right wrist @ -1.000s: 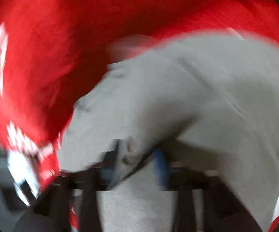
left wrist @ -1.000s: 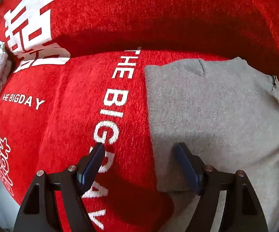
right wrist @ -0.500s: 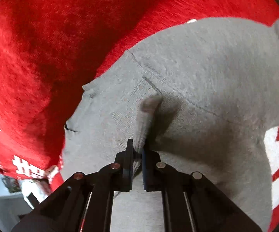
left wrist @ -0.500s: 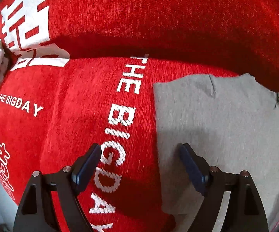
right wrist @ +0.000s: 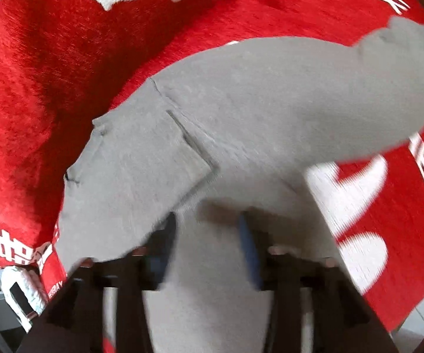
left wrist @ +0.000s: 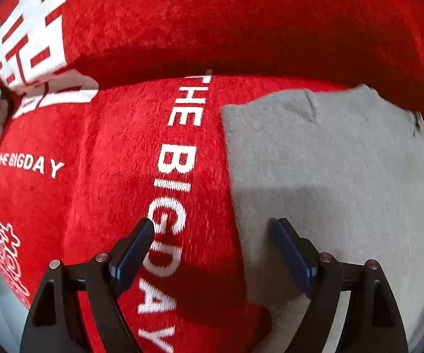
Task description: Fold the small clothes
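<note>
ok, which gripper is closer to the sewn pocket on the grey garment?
Right. The right gripper hovers just below the pocket, jaws opening, empty. The left gripper straddles the grey garment's side edge.

A second ago the right gripper (right wrist: pixel 209 229) was a blur over the grey garment (right wrist: pixel 270 94) with cloth bunched between its fingers; half a second ago its jaws were pinched tight on a raised tuft of that fabric. Now the jaws are opening, the tuft is gone, and the cloth lies flat with nothing clamped between the fingers (the view is smeared by motion). The pocket-like patch (right wrist: pixel 153 158) sits higher in the right wrist view. On the other side, the left gripper (left wrist: pixel 213 229) has spread its jaws slightly wider than a second ago
</note>
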A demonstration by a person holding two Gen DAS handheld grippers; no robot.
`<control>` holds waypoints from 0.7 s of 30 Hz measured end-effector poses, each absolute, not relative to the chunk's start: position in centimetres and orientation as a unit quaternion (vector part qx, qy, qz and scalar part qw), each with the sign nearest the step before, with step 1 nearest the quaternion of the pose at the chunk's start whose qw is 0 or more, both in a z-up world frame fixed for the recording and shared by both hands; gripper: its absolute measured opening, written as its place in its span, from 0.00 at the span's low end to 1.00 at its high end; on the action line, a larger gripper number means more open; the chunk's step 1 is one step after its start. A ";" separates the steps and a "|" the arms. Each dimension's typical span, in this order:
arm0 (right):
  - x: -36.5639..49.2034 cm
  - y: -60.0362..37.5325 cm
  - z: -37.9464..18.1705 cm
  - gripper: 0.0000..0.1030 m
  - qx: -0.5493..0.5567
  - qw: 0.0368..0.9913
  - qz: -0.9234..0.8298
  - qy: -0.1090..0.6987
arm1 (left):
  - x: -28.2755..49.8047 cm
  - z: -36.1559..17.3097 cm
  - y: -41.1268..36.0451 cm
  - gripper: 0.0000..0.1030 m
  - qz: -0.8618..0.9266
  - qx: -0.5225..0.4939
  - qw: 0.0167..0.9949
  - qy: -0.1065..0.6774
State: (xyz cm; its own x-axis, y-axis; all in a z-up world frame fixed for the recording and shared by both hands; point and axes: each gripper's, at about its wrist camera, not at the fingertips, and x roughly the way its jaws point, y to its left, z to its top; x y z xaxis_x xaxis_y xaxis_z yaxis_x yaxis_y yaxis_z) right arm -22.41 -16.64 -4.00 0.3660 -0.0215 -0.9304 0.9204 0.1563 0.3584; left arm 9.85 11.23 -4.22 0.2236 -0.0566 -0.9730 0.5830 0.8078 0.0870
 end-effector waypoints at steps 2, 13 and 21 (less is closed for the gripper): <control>-23.8 -15.4 -3.4 0.56 0.535 0.634 -0.367 0.421 | 8.6 -3.5 11.2 0.82 -0.228 0.234 0.743 0.583; -26.6 -9.9 -4.3 0.67 0.570 0.611 -0.345 0.429 | 0.7 -1.4 9.6 0.82 -0.314 0.265 0.698 0.587; -27.1 -12.0 -4.9 0.67 0.580 0.614 -0.320 0.429 | -3.7 -1.8 7.3 1.00 -0.335 0.292 0.683 0.580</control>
State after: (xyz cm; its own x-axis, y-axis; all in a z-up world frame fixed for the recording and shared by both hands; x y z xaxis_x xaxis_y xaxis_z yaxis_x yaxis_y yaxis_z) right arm -27.13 -11.98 -4.91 0.4263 0.1044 -0.8985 0.8911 0.1225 0.4370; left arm -3.67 7.30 -1.80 0.1030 -0.1186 -0.9876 0.7965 0.6045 0.0105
